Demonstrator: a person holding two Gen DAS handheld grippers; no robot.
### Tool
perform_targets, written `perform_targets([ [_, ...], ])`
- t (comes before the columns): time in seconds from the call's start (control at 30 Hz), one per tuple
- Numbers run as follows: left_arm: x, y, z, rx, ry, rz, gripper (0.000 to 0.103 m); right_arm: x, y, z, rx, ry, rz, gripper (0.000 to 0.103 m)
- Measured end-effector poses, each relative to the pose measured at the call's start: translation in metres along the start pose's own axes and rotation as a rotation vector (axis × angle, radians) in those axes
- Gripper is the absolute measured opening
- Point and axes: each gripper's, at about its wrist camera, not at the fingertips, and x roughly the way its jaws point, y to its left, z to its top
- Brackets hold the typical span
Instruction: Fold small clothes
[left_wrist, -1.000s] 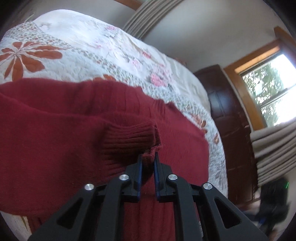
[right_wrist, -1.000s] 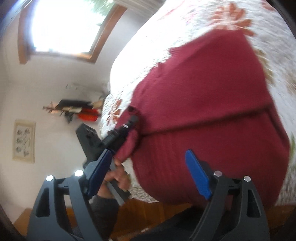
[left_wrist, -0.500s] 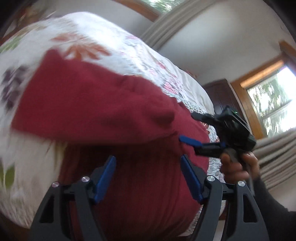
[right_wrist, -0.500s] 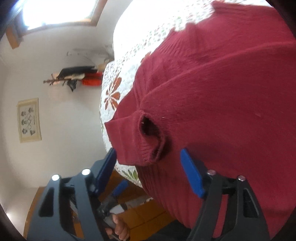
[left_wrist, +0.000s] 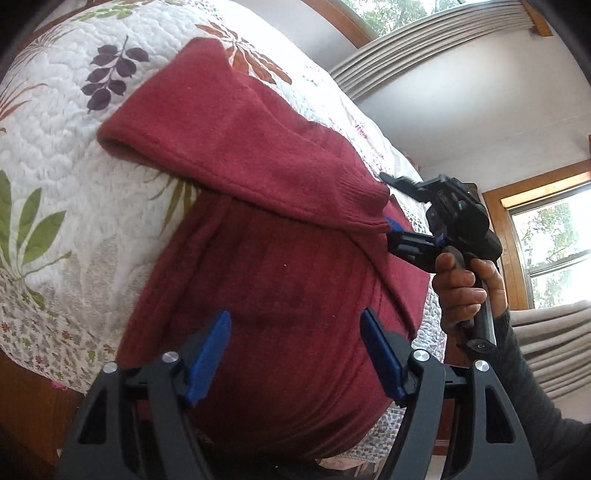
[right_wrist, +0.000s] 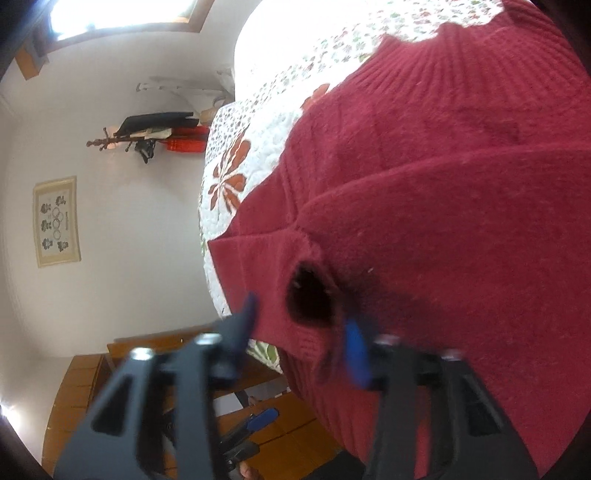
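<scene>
A dark red knit sweater (left_wrist: 280, 280) lies on the bed, one sleeve (left_wrist: 236, 136) folded across its body. My left gripper (left_wrist: 295, 354) hangs open over the sweater's lower body, nothing between its fingers. In the left wrist view, a hand (left_wrist: 461, 284) holds my right gripper (left_wrist: 406, 240) at the sleeve's ribbed cuff (left_wrist: 365, 206). Seen from the right wrist, the cuff (right_wrist: 295, 332) with its dark opening sits between the blurred fingers of my right gripper (right_wrist: 301, 332). The jaws are partly narrowed around it but still apart. A blue fingertip (right_wrist: 262, 417) of the left gripper shows below.
The bed carries a white quilt with leaf prints (left_wrist: 55, 184), its edge close below the sweater. A wooden floor (right_wrist: 85, 387), a coat rack (right_wrist: 147, 136) and a framed picture (right_wrist: 57, 221) lie beyond the bed. A window (left_wrist: 554, 243) and curtains (left_wrist: 424, 48) stand on the far side.
My left gripper let go of the sleeve cuff, opened and drew back over the sweater. My right gripper came in to the cuff and its jaws have narrowed around it.
</scene>
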Motion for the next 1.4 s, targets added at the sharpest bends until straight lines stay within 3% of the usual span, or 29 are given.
perform_targets([
  [0.03,0.0,-0.001,-0.002,0.001,0.002,0.001,0.072,-0.001,0.003,0.0,-0.017,-0.009,-0.02,0.009],
  [0.07,0.001,-0.001,-0.002,0.001,0.004,0.005,0.072,-0.004,0.007,-0.002,-0.034,-0.022,-0.039,0.007],
  [0.43,0.015,0.0,0.005,-0.007,0.04,-0.005,0.072,-0.113,0.029,-0.025,-0.132,-0.224,-0.047,0.006],
  [0.8,0.034,-0.009,0.015,0.036,0.088,-0.018,0.072,-0.23,-0.025,-0.062,-0.028,-0.445,-0.063,0.006],
  [1.07,0.035,-0.017,0.026,0.059,0.086,-0.027,0.072,-0.251,-0.08,-0.081,0.087,-0.497,-0.055,0.006],
  [1.4,0.03,-0.035,0.053,0.126,0.058,-0.041,0.072,-0.23,-0.143,-0.077,0.222,-0.47,-0.08,0.006],
])
